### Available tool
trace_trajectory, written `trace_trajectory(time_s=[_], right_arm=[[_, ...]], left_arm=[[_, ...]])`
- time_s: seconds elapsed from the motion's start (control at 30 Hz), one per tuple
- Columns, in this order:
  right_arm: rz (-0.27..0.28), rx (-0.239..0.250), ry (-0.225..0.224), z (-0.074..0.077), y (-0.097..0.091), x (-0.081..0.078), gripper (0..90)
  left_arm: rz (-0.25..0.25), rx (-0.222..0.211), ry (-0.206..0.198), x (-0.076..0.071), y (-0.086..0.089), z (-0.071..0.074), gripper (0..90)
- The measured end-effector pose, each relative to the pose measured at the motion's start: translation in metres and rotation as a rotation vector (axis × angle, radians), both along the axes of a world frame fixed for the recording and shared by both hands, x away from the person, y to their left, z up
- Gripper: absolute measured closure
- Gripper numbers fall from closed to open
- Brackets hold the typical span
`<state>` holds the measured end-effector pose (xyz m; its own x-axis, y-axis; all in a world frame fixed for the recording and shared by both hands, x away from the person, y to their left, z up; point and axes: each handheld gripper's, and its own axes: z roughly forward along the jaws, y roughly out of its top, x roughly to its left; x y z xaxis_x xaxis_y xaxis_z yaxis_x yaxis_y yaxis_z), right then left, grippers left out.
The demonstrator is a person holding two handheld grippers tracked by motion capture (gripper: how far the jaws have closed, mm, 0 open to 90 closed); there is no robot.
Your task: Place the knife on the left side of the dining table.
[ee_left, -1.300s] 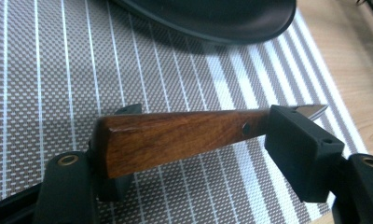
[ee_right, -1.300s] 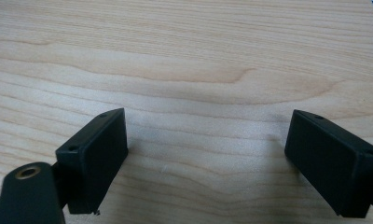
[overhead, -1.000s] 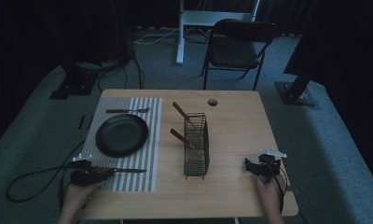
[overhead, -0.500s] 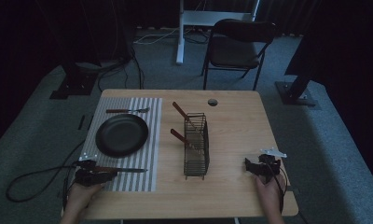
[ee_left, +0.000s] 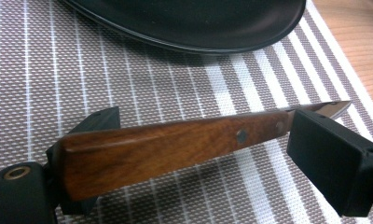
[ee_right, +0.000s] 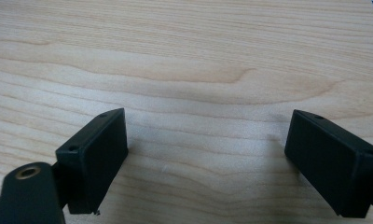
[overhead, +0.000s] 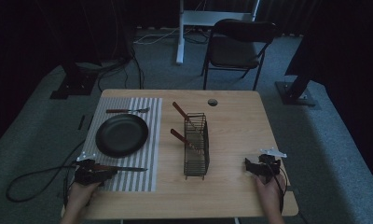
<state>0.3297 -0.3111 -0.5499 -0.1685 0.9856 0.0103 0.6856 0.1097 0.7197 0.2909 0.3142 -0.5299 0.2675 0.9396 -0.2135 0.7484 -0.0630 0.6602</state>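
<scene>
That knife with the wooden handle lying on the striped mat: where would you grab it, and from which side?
Probably by the wooden handle, from the near-left end, away from the blade. The knife lies flat on the striped mat, handle toward the person, blade tip pointing right past the plate. The handle is thick, straight and blunt, so jaws can close across it. The left gripper already straddles it, jaws just opening.

The knife [ee_left: 175,144] showed a warm reddish-brown wooden handle with two small grey rivets and a silvery blade. Under it, the placemat [ee_left: 128,88] ran in grey-brown and white stripes with a fine woven texture. The plate [overhead: 122,135] was plain glossy black. The bench [ee_right: 184,56] was pale blond wood with wavy grain. The wire rack [overhead: 196,144] was black, the left claw [overhead: 92,171] and right claw [overhead: 255,167] matt black.
</scene>
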Motion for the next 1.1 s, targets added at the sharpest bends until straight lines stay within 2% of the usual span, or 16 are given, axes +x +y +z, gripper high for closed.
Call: trace_trajectory(time_s=[0.03,0.07,0.1,0.13,0.23,0.27,0.3,0.33,0.43,0.53,0.67,0.7,0.93,1.07,1.1], right_arm=[[0.0,0.0,0.0,0.0,0.0,0.0,12.1],[0.0,0.0,0.0,0.0,0.0,0.0,12.1],[0.0,0.0,0.0,0.0,0.0,0.0,12.1],[0.0,0.0,0.0,0.0,0.0,0.0,12.1],[0.0,0.0,0.0,0.0,0.0,0.0,12.1],[0.0,0.0,0.0,0.0,0.0,0.0,12.1],[0.0,0.0,0.0,0.0,0.0,0.0,12.1],[0.0,0.0,0.0,0.0,0.0,0.0,12.1],[0.0,0.0,0.0,0.0,0.0,0.0,12.1],[0.0,0.0,0.0,0.0,0.0,0.0,12.1],[0.0,0.0,0.0,0.0,0.0,0.0,12.1],[0.0,0.0,0.0,0.0,0.0,0.0,12.1],[0.0,0.0,0.0,0.0,0.0,0.0,12.1],[0.0,0.0,0.0,0.0,0.0,0.0,12.1],[0.0,0.0,0.0,0.0,0.0,0.0,12.1]], left_arm=[[0.0,0.0,0.0,0.0,0.0,0.0,10.9],[-0.001,0.031,-0.039,-0.002,0.0,-0.001,10.9],[-0.005,0.031,-0.065,-0.004,0.002,-0.002,10.9],[-0.022,0.024,-0.108,-0.006,0.004,-0.003,10.9],[-0.003,0.043,-0.132,-0.008,0.006,-0.003,11.0],[0.018,0.07,-0.147,-0.009,0.007,-0.001,11.0],[0.018,0.07,-0.147,-0.009,0.007,-0.001,11.0],[0.034,0.093,-0.148,-0.009,0.007,0.0,11.0],[0.041,0.09,-0.153,-0.01,0.007,0.0,11.0],[0.039,0.105,-0.129,-0.014,0.005,-0.002,11.0],[0.042,0.109,-0.119,-0.018,0.004,-0.003,11.0],[0.044,0.127,-0.115,-0.022,0.003,-0.004,11.0],[0.058,0.131,-0.108,-0.032,0.0,-0.006,10.9],[0.066,0.142,-0.088,-0.037,-0.004,-0.007,11.0],[0.039,0.131,-0.087,-0.038,-0.007,-0.008,11.0]])
